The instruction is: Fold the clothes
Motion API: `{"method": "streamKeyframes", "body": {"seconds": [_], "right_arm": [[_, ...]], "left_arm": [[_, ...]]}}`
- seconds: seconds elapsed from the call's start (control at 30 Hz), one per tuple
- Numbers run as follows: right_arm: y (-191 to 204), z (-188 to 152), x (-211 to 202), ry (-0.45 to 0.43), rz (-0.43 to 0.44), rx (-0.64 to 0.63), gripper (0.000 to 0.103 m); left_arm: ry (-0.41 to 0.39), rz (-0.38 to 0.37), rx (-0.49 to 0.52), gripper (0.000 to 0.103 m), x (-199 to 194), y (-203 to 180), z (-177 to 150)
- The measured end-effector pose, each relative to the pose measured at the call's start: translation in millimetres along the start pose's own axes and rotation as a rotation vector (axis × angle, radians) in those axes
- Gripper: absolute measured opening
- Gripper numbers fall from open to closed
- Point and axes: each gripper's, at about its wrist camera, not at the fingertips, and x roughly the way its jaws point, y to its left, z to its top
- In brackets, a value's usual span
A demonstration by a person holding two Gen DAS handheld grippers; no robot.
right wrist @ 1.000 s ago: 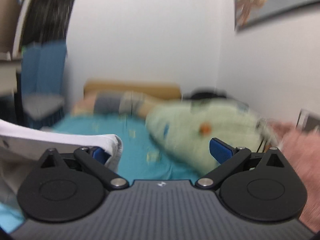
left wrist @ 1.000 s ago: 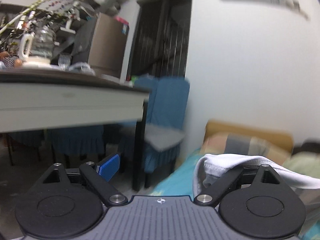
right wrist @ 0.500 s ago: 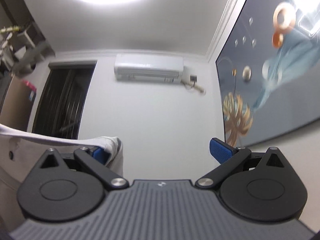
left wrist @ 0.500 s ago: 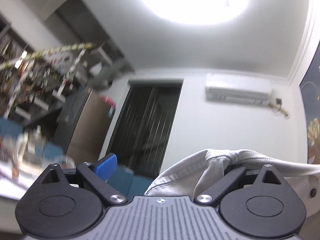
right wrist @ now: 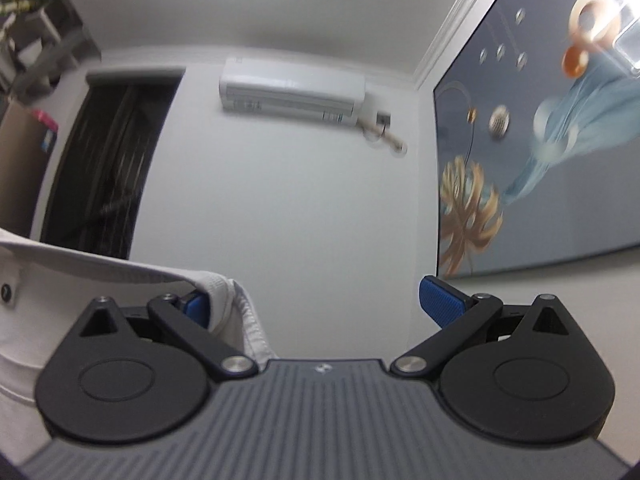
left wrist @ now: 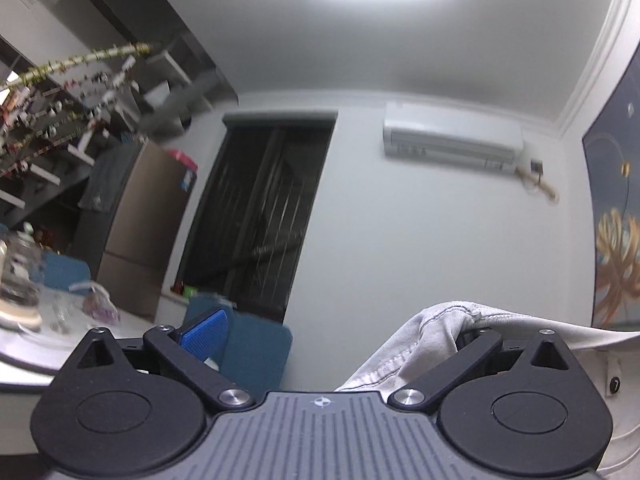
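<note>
Left gripper (left wrist: 332,332): jaws spread wide, pale grey garment (left wrist: 424,344) draped over its right finger. Right gripper (right wrist: 320,304): jaws spread wide, the garment (right wrist: 100,276) hooked over its left finger, hanging taut between both tools. Far wall: air conditioner (right wrist: 292,90), dark doorway (left wrist: 264,208); mural (right wrist: 540,140) right.

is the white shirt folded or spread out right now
Spread: the white shirt hangs stretched between the two grippers, one edge draped over each inner finger. Its lower part is out of view.

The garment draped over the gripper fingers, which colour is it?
White garment, clearest in the right wrist view.
</note>
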Motion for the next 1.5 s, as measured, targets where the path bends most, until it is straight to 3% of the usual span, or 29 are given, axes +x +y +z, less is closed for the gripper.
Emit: {"method": "streamKeyframes", "body": {"seconds": [0.37, 0.53, 0.67, 0.8, 0.9, 1.07, 1.1, 1.27, 1.5], "right_arm": [[115.6, -260.4, 252.7, 0.315, 0.058, -0.036, 0.103], [173.0, -382.4, 371.2, 0.453, 0.077, -0.071, 0.103], [218.4, -480.7, 460.6, 0.567, 0.093, -0.106, 0.103], [245.0, -563.9, 485.2, 0.756, 0.183, -0.139, 0.103], [255.9, -599.9, 495.8, 0.898, 0.333, -0.119, 0.103], [270.7, -594.7, 498.6, 0.952, 0.458, -0.138, 0.103], [272.9, -589.3, 498.5, 0.954, 0.468, -0.141, 0.103], [268.6, -547.8, 475.1, 0.884, 0.463, -0.108, 0.103], [217.3, -461.9, 380.3, 0.759, 0.447, 0.032, 0.103]], "left_arm": [[0.255, 0.106, 0.113, 0.103, 312.6, 14.4, -263.6], [0.405, 0.162, 0.144, 0.103, 458.8, 24.9, -402.0], [0.602, 0.18, 0.145, 0.101, 540.9, 46.0, -521.2], [0.819, 0.165, 0.145, 0.097, 579.6, 64.6, -606.1], [0.924, 0.109, 0.276, 0.097, 589.0, 57.9, -626.6], [1.089, 0.008, 0.504, 0.101, 603.6, 45.5, -658.5], [1.108, -0.023, 0.499, 0.101, 604.7, 46.0, -651.0], [1.032, -0.091, 0.435, 0.103, 575.5, 47.3, -602.7], [0.881, -0.116, 0.299, 0.103, 438.0, 44.4, -507.4]]}}
